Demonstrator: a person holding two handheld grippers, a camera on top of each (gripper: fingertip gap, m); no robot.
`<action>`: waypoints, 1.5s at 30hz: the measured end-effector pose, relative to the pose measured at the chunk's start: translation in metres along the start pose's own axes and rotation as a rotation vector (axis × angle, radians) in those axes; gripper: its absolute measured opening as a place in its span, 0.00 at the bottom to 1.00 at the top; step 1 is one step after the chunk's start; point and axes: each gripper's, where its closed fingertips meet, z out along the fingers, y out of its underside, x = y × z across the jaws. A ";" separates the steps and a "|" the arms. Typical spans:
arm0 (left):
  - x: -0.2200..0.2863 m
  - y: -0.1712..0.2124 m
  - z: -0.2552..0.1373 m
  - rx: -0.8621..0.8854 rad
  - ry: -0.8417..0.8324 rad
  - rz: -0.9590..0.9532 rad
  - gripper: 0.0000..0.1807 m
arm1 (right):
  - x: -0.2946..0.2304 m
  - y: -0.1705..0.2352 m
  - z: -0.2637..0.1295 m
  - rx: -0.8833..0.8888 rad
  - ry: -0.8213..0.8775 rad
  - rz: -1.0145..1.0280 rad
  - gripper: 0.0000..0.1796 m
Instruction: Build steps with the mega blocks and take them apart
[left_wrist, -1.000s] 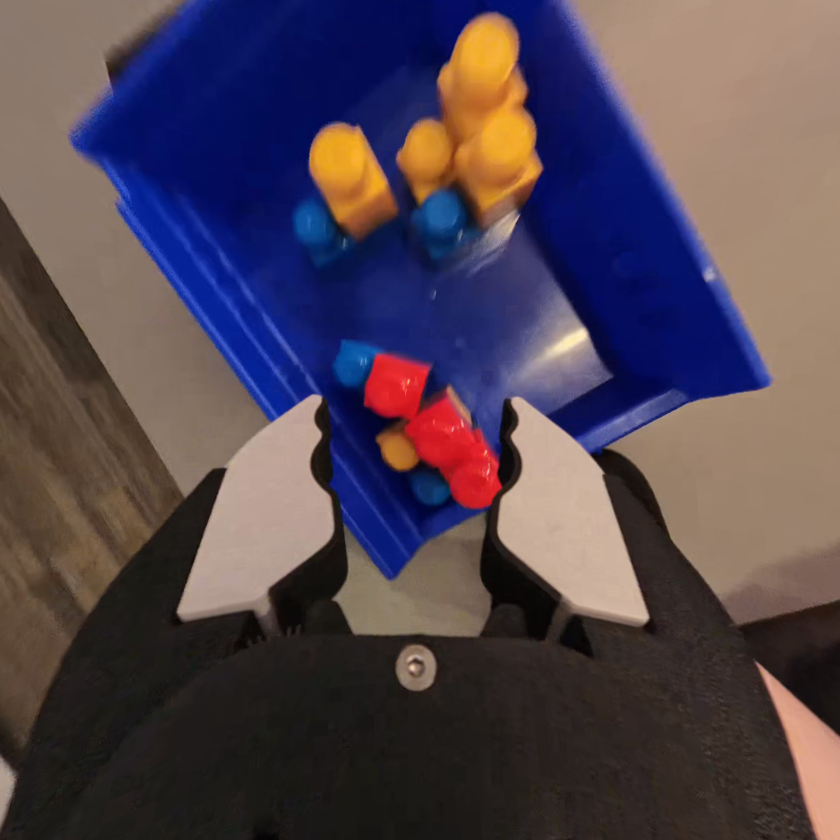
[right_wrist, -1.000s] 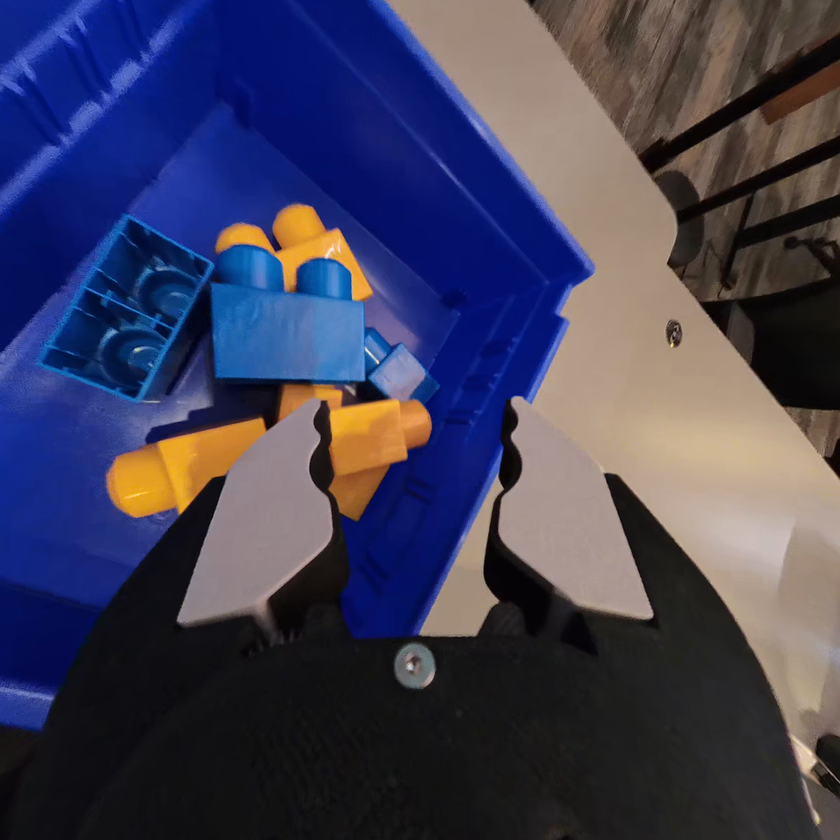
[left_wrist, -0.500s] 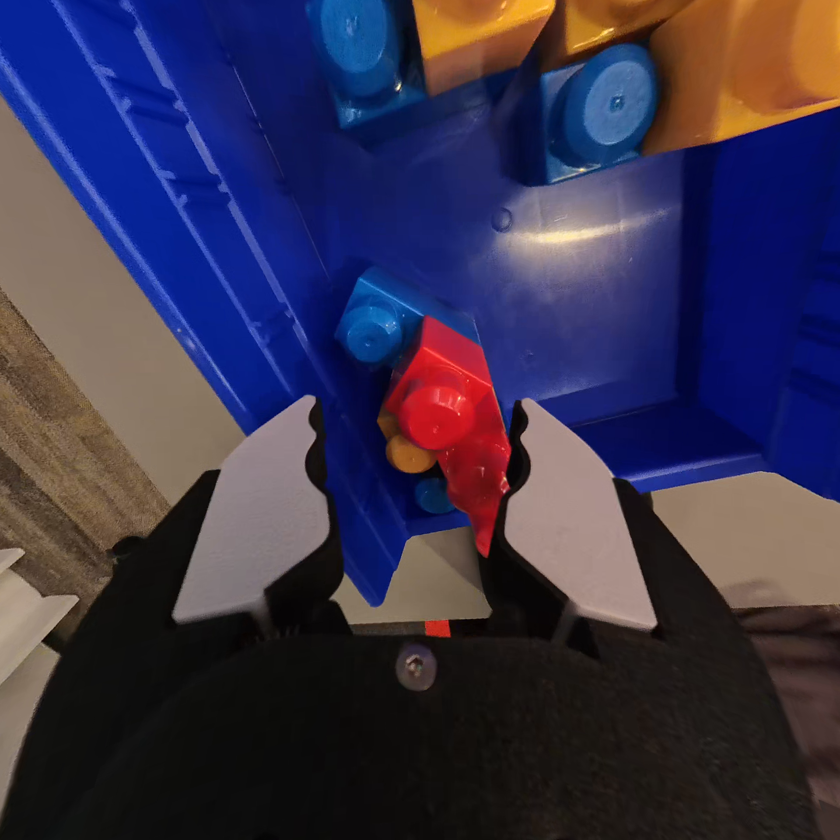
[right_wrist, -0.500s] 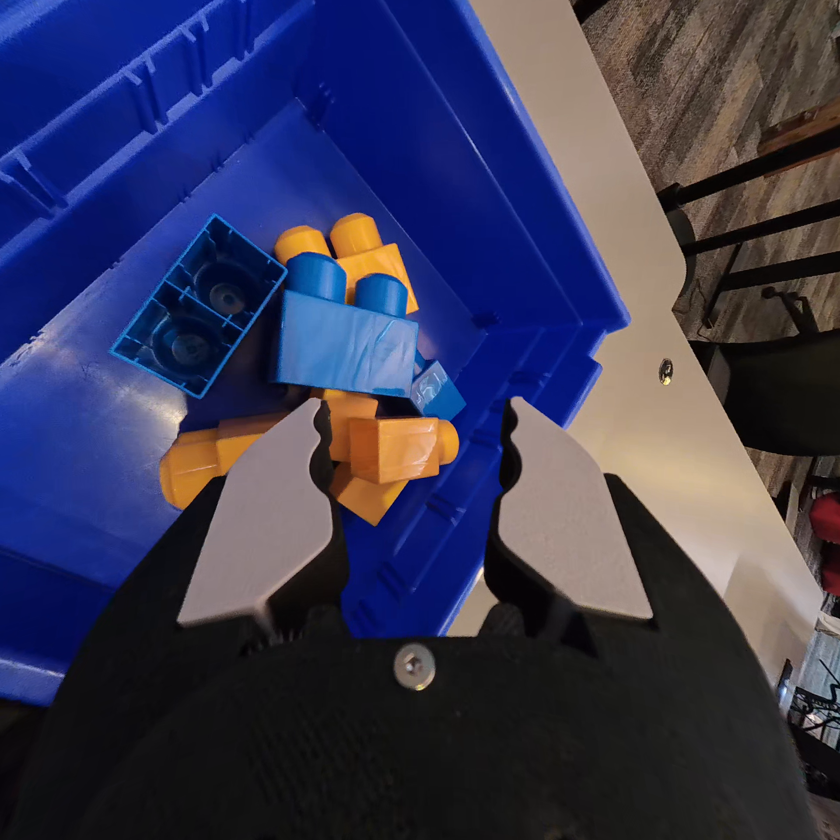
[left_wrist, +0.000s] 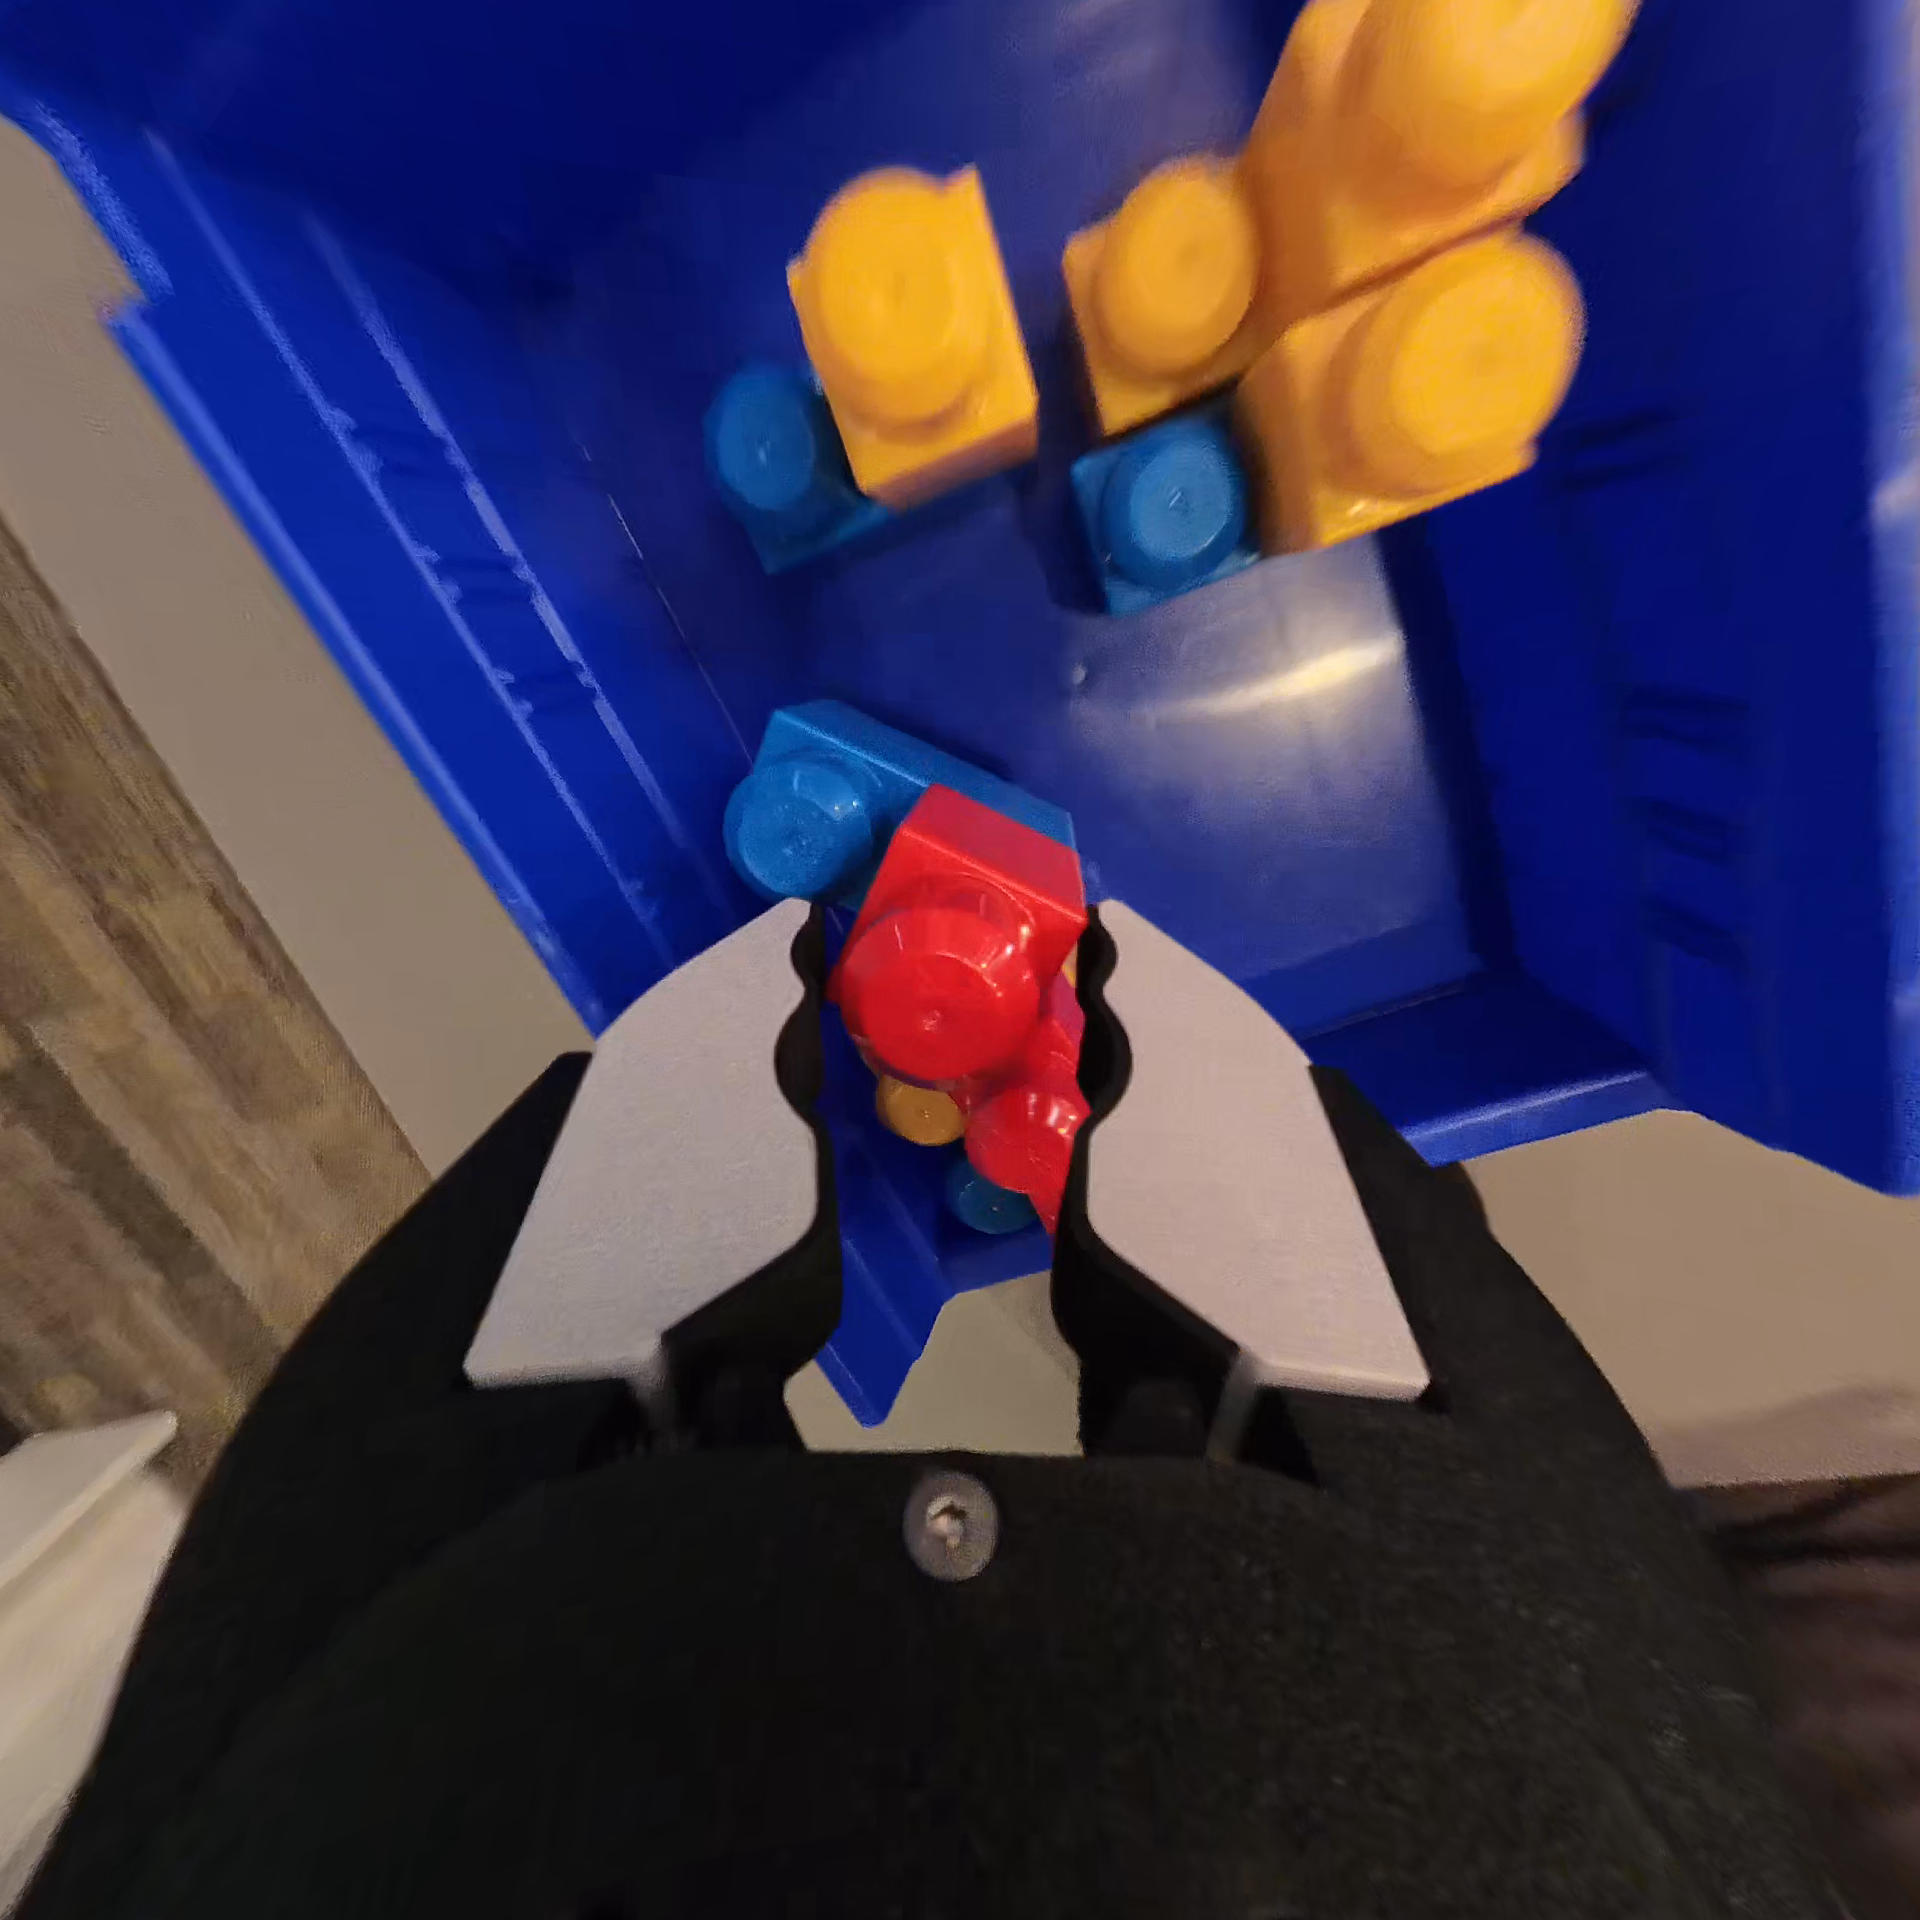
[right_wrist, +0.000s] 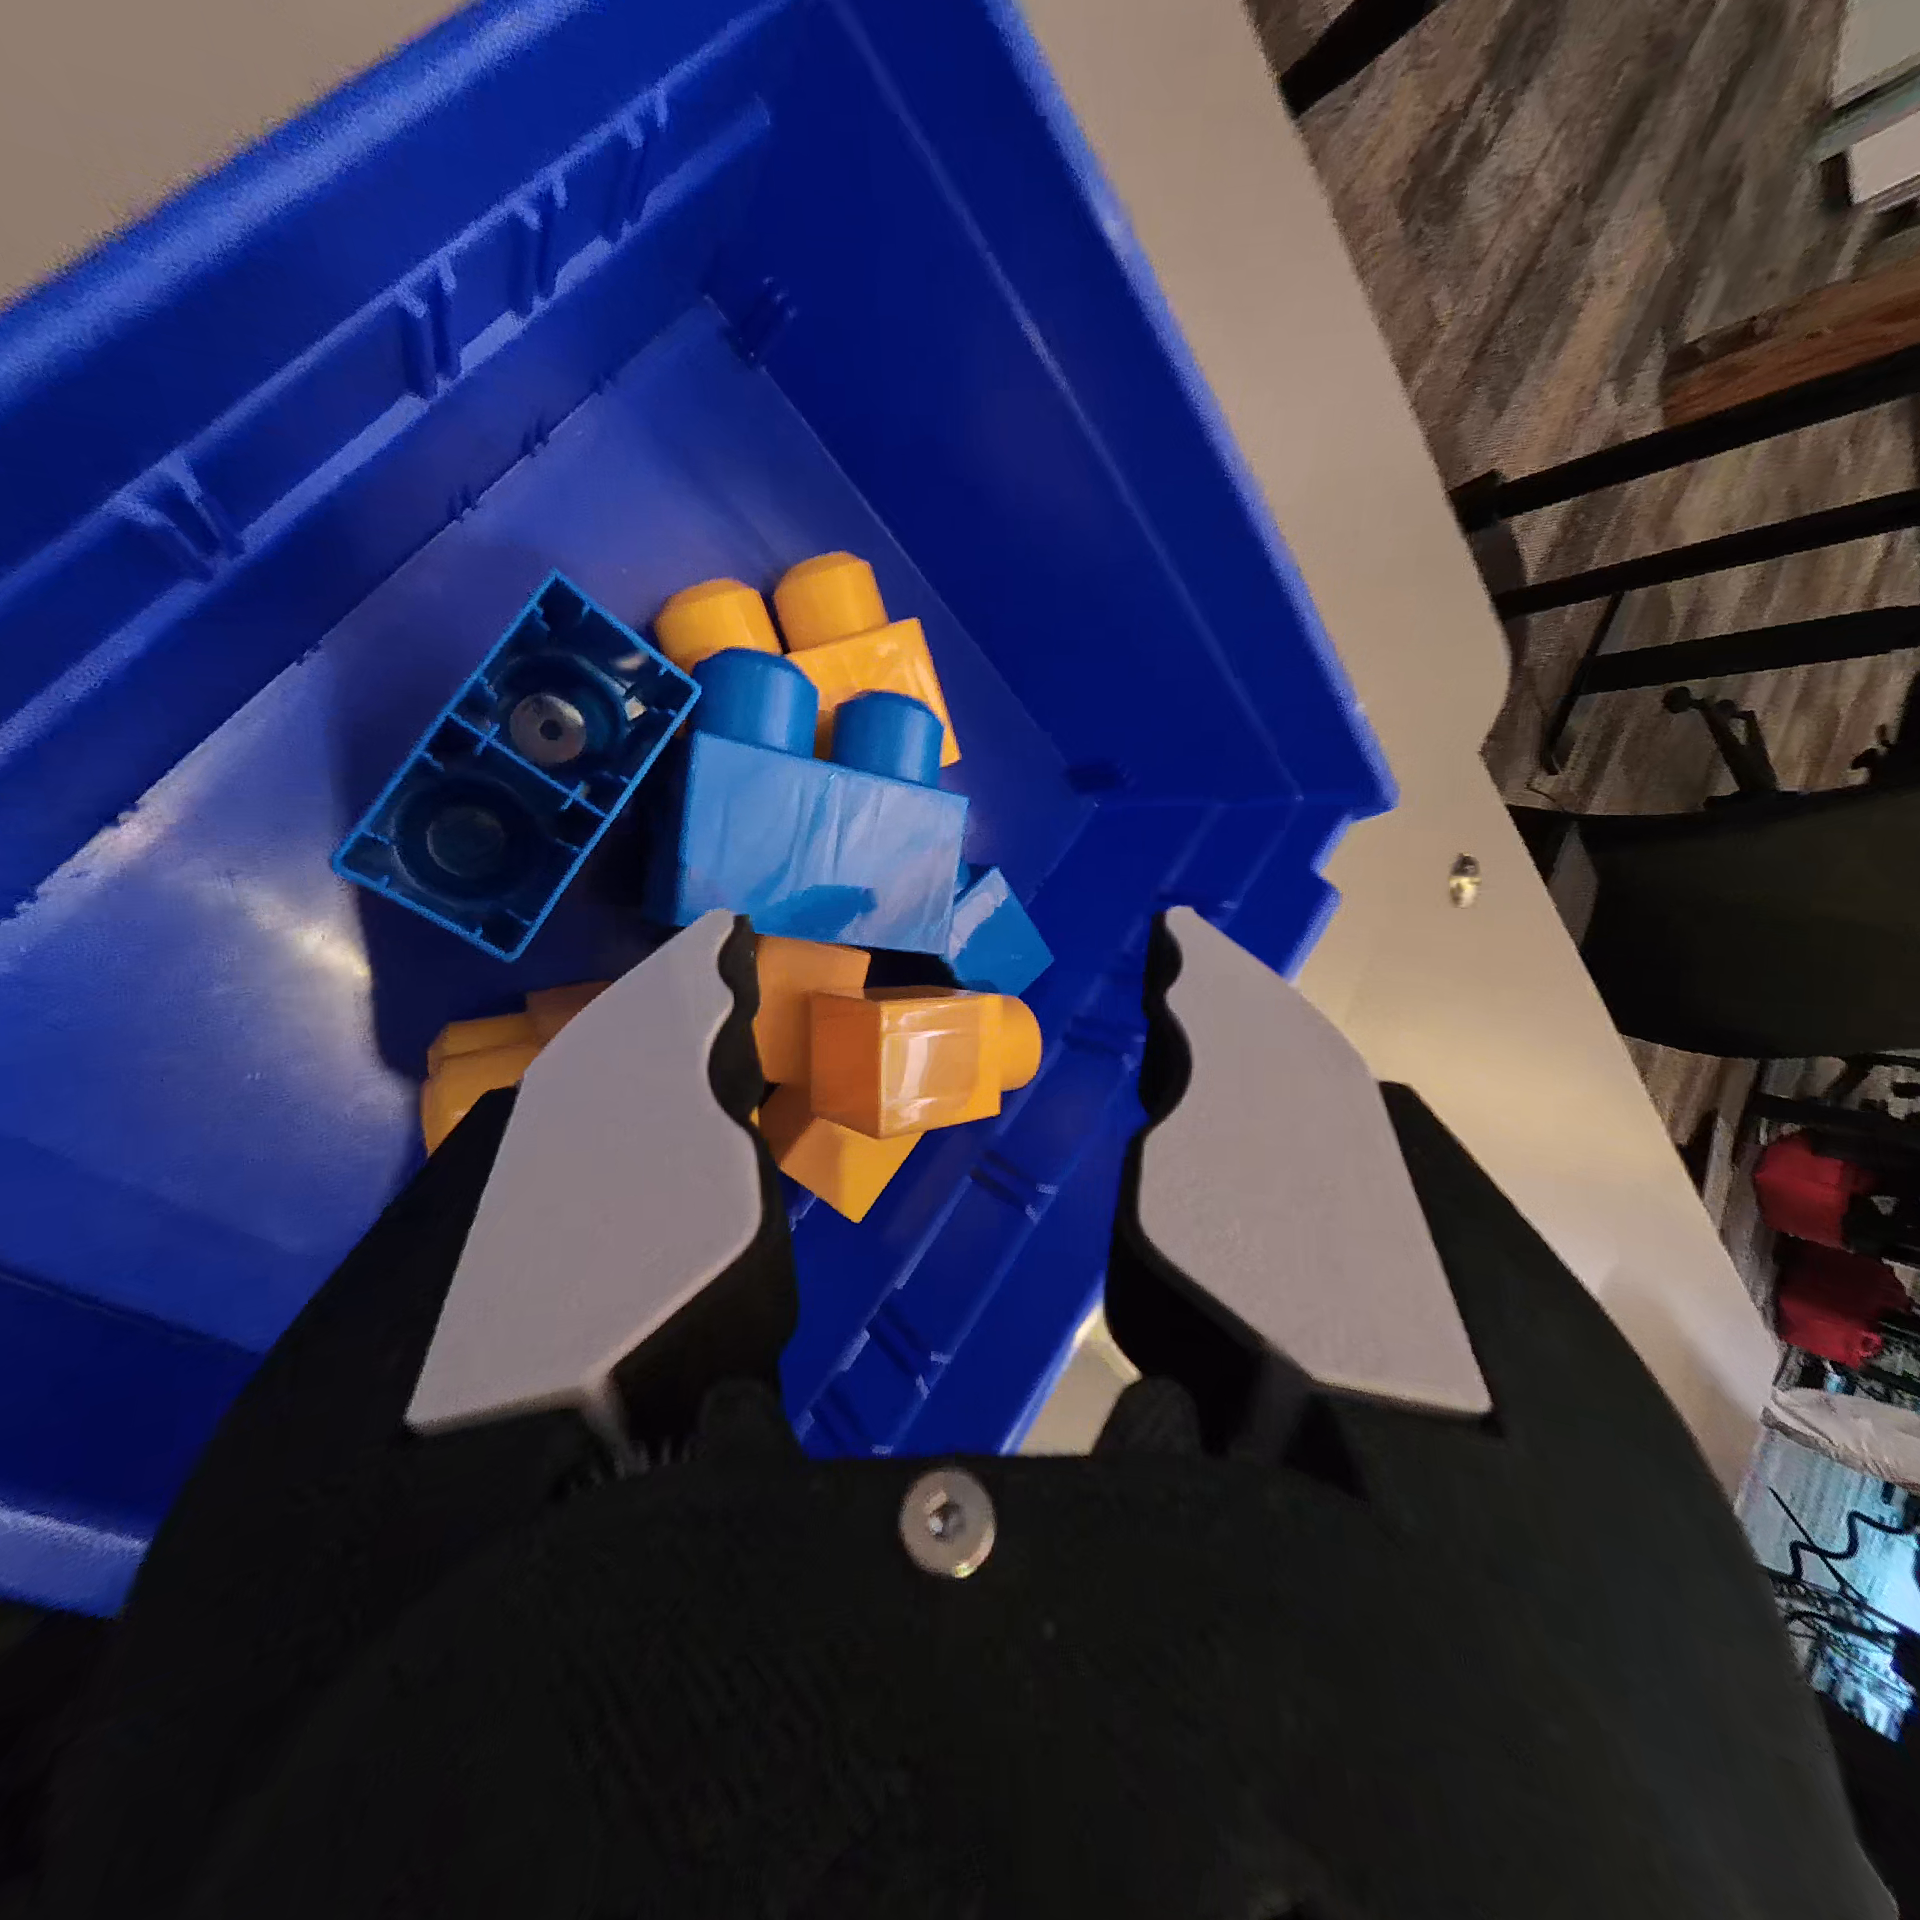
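The left gripper (left_wrist: 948, 1023), grey-fingered on a black textured body, is clamped on a glossy red round-studded plastic block (left_wrist: 961, 961) at the near corner of a ribbed blue plastic bin (left_wrist: 447, 582). Beyond it stand blurred orange and blue stacked blocks (left_wrist: 1340, 343). The right gripper (right_wrist: 945, 997) hangs with fingers spread, holding nothing, above an orange square block (right_wrist: 899, 1060); farther in, a two-stud blue block (right_wrist: 821, 831) lies. No writing is legible.

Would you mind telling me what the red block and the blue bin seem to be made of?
The red block looks like glossy moulded plastic, with sharp highlights on its stud. The blue bin looks like smooth, slightly shiny plastic too, judging by its moulded ribs and the soft glare on its floor.
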 end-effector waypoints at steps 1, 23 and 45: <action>0.003 -0.006 -0.012 0.063 0.004 0.003 0.26 | 0.004 -0.006 -0.006 0.020 0.027 0.006 0.40; 0.278 -0.039 -0.159 0.732 0.663 0.830 0.25 | -0.277 -0.242 -0.214 1.104 -1.130 0.067 0.50; 0.304 -0.082 -0.187 0.967 0.923 0.578 0.28 | -0.220 -0.248 -0.206 1.253 0.357 -0.341 0.23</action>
